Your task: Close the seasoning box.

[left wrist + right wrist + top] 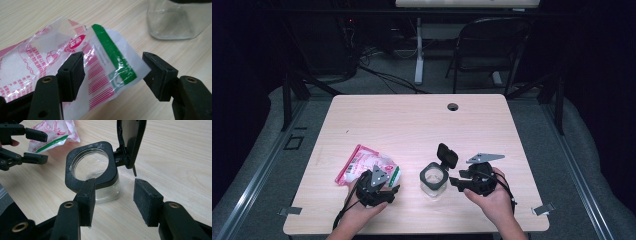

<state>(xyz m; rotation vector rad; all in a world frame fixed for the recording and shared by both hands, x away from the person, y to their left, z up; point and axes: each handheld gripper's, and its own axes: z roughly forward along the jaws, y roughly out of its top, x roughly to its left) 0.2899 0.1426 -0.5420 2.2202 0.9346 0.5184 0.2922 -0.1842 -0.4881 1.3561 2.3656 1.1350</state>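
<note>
A clear plastic bag (362, 165) printed in pink, with a green strip at its mouth, lies flat on the left part of the table. My left gripper (388, 184) is open, and its jaws straddle the bag's green-striped end (112, 57) without pressing on it. A small glass jar (433, 181) with a black square collar stands mid-table, its hinged black lid (447, 155) flipped up. My right gripper (454, 181) is open just right of the jar, and the jar (110, 192) sits a little beyond its jaws (115, 187). The right gripper view also takes in the bag (55, 132) and the left gripper (46, 147).
The light wooden table (412, 120) has a cable hole (453, 106) near its far edge. A folding chair (492, 45) and a desk leg stand on the floor behind it. The jar (172, 22) is close to the bag's right.
</note>
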